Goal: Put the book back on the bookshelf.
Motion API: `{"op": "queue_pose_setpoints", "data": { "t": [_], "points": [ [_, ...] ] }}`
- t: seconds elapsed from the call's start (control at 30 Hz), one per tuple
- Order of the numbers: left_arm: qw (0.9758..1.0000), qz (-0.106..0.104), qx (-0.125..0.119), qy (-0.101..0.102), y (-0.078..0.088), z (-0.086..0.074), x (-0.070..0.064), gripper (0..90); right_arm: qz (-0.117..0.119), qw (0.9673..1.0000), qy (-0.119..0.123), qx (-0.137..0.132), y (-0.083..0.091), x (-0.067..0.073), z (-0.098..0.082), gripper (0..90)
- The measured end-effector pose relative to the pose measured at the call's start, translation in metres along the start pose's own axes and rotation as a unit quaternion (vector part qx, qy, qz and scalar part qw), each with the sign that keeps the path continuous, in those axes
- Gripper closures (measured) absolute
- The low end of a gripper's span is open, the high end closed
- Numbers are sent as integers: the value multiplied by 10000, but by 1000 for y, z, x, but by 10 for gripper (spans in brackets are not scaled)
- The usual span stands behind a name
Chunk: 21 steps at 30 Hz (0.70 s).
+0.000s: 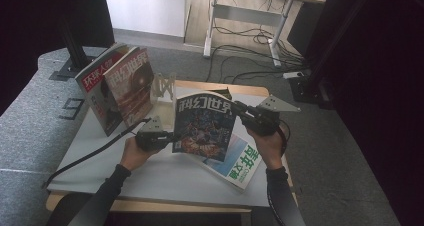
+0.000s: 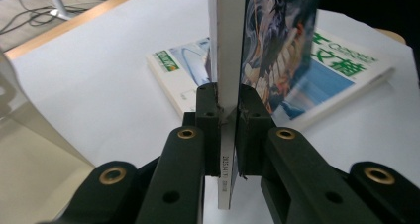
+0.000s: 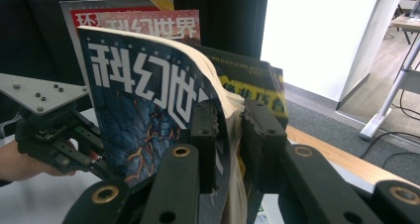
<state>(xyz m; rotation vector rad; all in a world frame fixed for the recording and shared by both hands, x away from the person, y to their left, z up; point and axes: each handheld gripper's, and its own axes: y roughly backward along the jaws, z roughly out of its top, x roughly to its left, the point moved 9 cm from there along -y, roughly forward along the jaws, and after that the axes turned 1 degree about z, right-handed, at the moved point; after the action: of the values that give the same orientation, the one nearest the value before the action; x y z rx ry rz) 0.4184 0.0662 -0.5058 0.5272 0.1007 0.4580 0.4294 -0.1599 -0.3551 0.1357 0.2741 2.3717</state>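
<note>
A dark blue magazine [image 1: 205, 123] with white characters on its cover is held upright over the white table [image 1: 165, 178]. My left gripper [image 1: 167, 137] is shut on its lower left edge; its jaws clamp the white spine [image 2: 227, 85] in the left gripper view. My right gripper [image 1: 239, 111] is shut on the magazine's upper right edge, and the pages [image 3: 225, 105] bend between its jaws in the right gripper view. A green and white magazine [image 1: 237, 163] lies flat under it.
Two magazines [image 1: 120, 86] stand leaning in a light wooden rack [image 1: 162, 88] at the table's back left. A desk frame [image 1: 250, 16] and floor cables [image 1: 250, 51] lie beyond the table. Dark curtains hang at both sides.
</note>
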Motion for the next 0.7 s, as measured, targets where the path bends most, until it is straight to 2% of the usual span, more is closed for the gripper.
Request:
{"op": "queue_pose_setpoints", "data": {
  "t": [0.13,0.23,0.3,0.37,0.5,0.7],
  "points": [
    [9999,-61,84,-78,1,-3,-5,818,123,9998,-80,-100,7,3,-1,775],
    [9998,-102,71,-126,1,-3,-7,813,118,9999,-73,-96,10,4,-4,778],
    [9998,-132,-124,-94,4,3,-8,795,139,9998,-79,-80,11,4,-7,787],
    [9992,-252,-302,2,8,10,-8,794,110,9999,-75,-56,11,3,-9,787],
    [9992,-220,-319,-28,10,19,-7,794,107,9999,-80,-73,12,2,-10,788],
    [9986,-234,-482,3,15,38,-7,793,69,10000,-41,-54,10,3,-9,788]
  ]
}}
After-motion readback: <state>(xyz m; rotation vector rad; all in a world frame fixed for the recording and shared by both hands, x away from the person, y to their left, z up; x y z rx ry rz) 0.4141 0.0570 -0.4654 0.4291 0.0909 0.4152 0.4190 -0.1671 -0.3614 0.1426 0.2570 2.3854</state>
